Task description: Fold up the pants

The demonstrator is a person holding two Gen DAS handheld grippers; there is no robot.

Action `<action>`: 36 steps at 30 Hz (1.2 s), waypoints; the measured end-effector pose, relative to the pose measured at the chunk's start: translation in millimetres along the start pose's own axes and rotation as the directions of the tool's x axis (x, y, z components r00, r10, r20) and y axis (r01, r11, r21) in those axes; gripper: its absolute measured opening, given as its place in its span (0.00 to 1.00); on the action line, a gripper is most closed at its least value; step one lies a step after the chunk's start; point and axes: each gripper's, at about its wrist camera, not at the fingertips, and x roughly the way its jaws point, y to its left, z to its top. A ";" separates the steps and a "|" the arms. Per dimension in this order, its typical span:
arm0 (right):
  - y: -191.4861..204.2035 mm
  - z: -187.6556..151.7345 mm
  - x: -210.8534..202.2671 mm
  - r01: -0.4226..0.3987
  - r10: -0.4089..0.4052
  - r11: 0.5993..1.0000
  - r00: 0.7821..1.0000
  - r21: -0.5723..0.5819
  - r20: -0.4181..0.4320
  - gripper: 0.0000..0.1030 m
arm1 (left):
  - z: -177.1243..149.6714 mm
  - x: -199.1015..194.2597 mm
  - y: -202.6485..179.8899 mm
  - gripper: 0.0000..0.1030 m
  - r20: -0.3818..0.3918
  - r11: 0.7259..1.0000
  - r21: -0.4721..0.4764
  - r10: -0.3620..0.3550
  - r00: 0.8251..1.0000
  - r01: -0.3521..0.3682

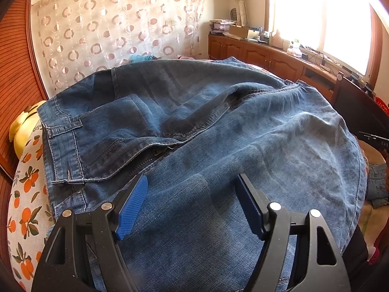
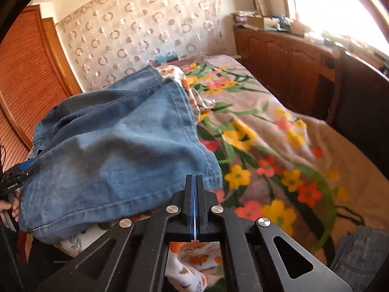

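Through my left wrist camera, the jeans point(image 1: 194, 131) fill most of the view: dark blue denim lying spread over a cloth printed with oranges point(image 1: 24, 189), the waistband with its belt loops toward the left of the picture and the zipper fly point(image 1: 155, 155) partly open near the centre. My left gripper point(image 1: 189, 192) hangs just above the denim with its blue-padded fingers point(image 1: 132, 206) standing well apart — nothing is pinched between them, and I cannot tell whether the tips touch the fabric. Through my right wrist camera, the same jeans point(image 2: 116, 146) occupy the left half of the picture, one hemmed leg end lying toward the lower left, with a floral blanket point(image 2: 279, 146) covering the bed to their right. My right gripper point(image 2: 195, 180) points toward the near right corner of the denim; its fingers are pressed together, pad against pad, and I see no fabric caught between them. At the far left edge of this view the left gripper point(image 2: 24, 168) shows as a black frame with a blue pad resting at the denim — a hand point(image 2: 9, 206) grips its handle below. A second bundle of denim point(image 2: 359, 253) lies at the lower right, apart from the jeans. Wooden cabinets point(image 2: 279, 56) stand behind the bed under a bright window.
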 end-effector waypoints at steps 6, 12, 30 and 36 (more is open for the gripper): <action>0.9 2.5 -4.6 -0.009 0.009 1.000 1.000 0.007 0.004 0.00 | -1.2 -5.0 -0.7 0.73 0.018 1.000 0.003 0.029 0.999 -0.029; 15.2 20.7 -4.8 -0.028 0.029 0.999 0.999 -0.042 0.019 0.00 | -1.2 -28.7 0.2 0.73 0.080 0.997 0.044 0.054 0.995 -0.058; 116.6 219.0 130.3 -0.130 0.133 0.938 0.991 -0.321 -0.014 0.31 | 65.3 -1.2 77.9 0.74 0.089 0.991 -0.023 0.137 0.987 -0.135; 133.3 265.6 213.9 -0.134 0.101 0.922 0.989 -0.364 -0.108 0.31 | 79.2 27.4 105.4 0.74 0.049 0.988 -0.067 0.144 0.988 -0.141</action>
